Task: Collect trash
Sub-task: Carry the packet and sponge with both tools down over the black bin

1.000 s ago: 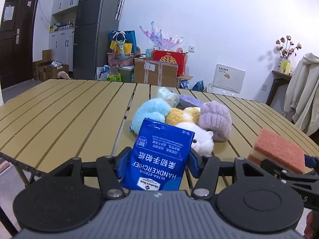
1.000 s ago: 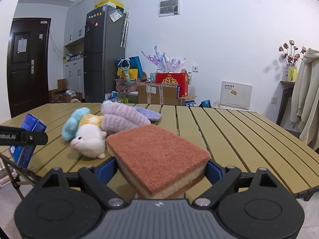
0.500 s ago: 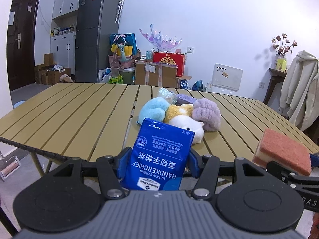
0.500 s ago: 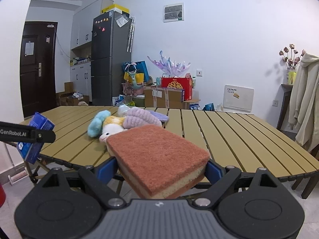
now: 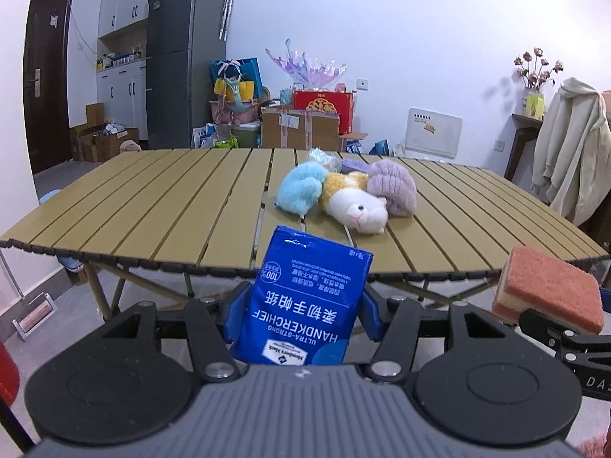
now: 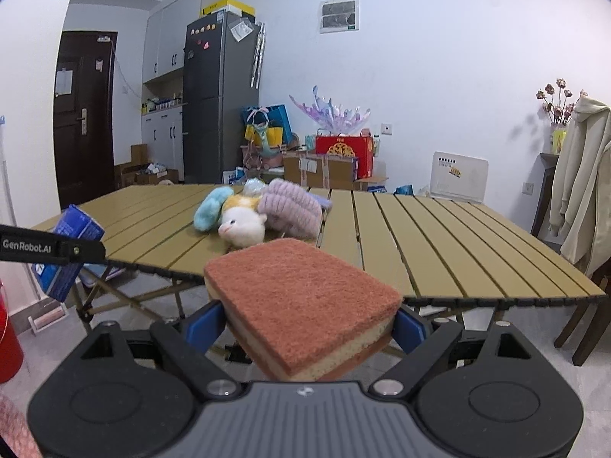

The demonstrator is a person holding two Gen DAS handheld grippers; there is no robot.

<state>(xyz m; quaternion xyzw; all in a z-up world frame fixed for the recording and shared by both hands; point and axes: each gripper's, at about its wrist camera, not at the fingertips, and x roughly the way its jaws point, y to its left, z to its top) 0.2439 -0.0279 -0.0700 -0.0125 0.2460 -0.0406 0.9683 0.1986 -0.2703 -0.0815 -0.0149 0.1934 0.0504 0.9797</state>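
My left gripper (image 5: 301,315) is shut on a blue handkerchief tissue pack (image 5: 305,297), held upright off the near edge of the table; the same pack (image 6: 70,253) shows at the left of the right wrist view. My right gripper (image 6: 303,324) is shut on a sponge (image 6: 301,301) with a reddish scouring top and yellow body, also seen at the far right of the left wrist view as the sponge (image 5: 550,288). Both grippers hang in the air in front of the slatted yellow table (image 5: 152,210).
On the table lie plush toys (image 5: 343,194) with a crumpled clear wrapper (image 5: 322,158) behind them. A red bucket (image 6: 7,343) stands on the floor at left. Cardboard boxes (image 5: 301,128), a grey fridge (image 5: 179,61) and a hanging coat (image 5: 569,160) line the far walls.
Both grippers have drawn back from the table with their loads. The table edge, under them before, now lies ahead, and the floor and table legs show below.
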